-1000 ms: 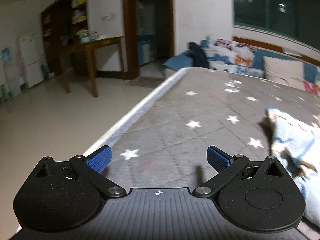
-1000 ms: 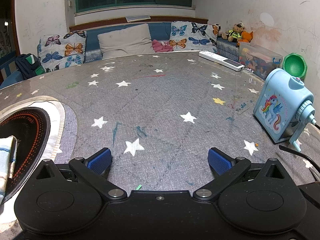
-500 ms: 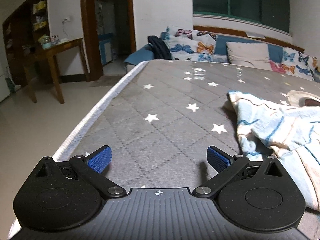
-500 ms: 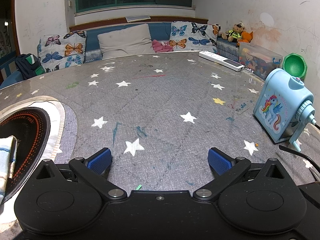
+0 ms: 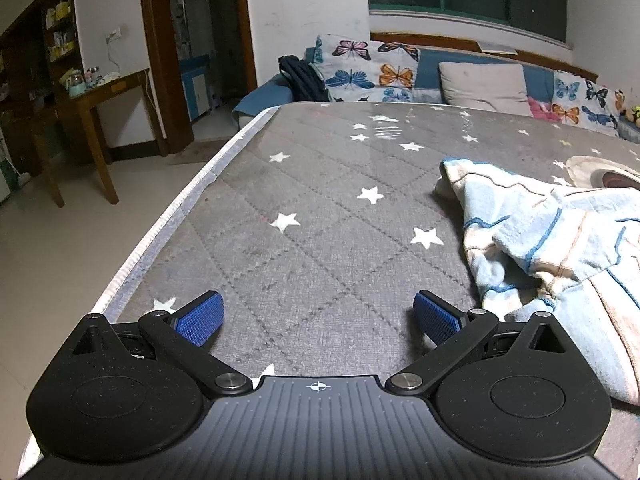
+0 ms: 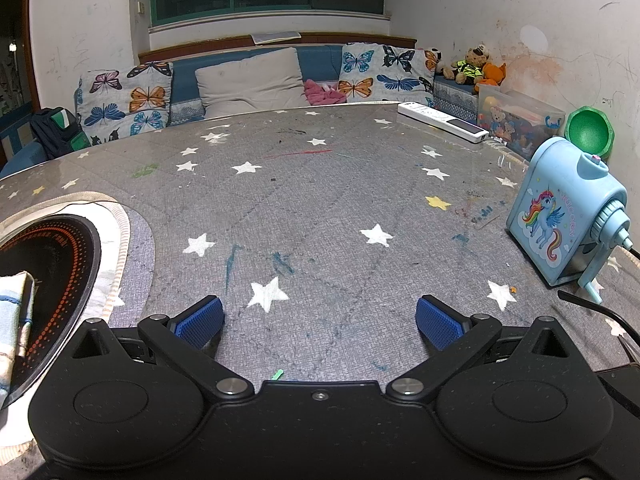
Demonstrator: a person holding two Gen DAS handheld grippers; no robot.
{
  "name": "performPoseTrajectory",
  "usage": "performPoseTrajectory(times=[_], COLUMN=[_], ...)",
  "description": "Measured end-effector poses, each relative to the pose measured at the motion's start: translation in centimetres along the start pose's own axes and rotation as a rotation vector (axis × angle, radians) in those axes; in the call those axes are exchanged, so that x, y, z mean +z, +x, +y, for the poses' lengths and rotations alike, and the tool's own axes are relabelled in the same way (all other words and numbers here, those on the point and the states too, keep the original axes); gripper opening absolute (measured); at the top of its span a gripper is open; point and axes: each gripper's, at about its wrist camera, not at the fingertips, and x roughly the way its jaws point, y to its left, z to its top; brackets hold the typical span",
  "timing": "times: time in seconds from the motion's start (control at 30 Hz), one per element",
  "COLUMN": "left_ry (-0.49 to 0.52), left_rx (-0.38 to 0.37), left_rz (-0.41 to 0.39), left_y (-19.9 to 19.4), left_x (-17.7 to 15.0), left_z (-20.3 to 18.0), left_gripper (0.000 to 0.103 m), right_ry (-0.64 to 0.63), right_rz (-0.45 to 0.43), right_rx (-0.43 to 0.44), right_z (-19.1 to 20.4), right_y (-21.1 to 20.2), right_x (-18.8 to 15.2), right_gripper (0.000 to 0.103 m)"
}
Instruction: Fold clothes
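A crumpled pale blue garment [image 5: 552, 236] with blue and peach lines lies on the grey star-patterned table [image 5: 320, 216], at the right of the left wrist view. My left gripper [image 5: 318, 316] is open low over the bare cloth, just left of the garment's near edge, holding nothing. In the right wrist view only a corner of the garment [image 6: 14, 312] shows at the far left, lying over a round black cooktop [image 6: 48, 276]. My right gripper [image 6: 318, 318] hangs open above the table [image 6: 320, 200] with nothing between its fingers.
The table's left edge [image 5: 168, 216] drops to a tiled floor. A blue unicorn pencil sharpener [image 6: 568, 216], a black cable [image 6: 600, 312], a white remote [image 6: 444, 122], a toy box [image 6: 520, 120] and a green bowl [image 6: 590, 132] stand at the right. A cushioned sofa [image 6: 248, 80] runs behind.
The left gripper has swung right and then eased back a little, bringing the garment into view at its right. The right gripper has stayed still.
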Motion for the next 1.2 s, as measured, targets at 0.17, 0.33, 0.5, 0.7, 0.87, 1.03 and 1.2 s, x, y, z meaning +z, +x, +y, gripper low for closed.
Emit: performPoseTrajectory(times=[0.17,0.33,0.5,0.7,0.87,1.03,1.2], left_ry=[-0.005,-0.017,-0.03,-0.047,-0.046,-0.044,-0.043], left_rx=[-0.004,-0.013,-0.022,-0.031,-0.032,-0.031,-0.029], left_rz=[0.004,0.01,0.017,0.023,0.023,0.025,0.026], left_y=[0.0,0.0,0.2,0.2,0.1,0.1,0.3], left_x=[0.0,0.1,0.2,0.1,-0.1,0.0,0.2], left_z=[0.1,0.4,0.6,1.2,1.4,1.3,1.1], left_gripper=[0.102,0.102,0.103,0.103,0.103,0.103,0.103], right_ry=[0.0,0.0,0.0,0.0,0.0,0.0,0.0], right_rz=[0.0,0.0,0.0,0.0,0.0,0.0,0.0], right_rx=[0.0,0.0,0.0,0.0,0.0,0.0,0.0], right_z=[0.0,0.0,0.0,0.0,0.0,0.0,0.1], right_y=[0.0,0.0,0.0,-0.1,-0.1,-0.1,-0.1], right_x=[0.0,0.0,0.0,0.0,0.0,0.0,0.0], right_gripper=[0.103,0.103,0.103,0.103,0.103,0.103,0.103])
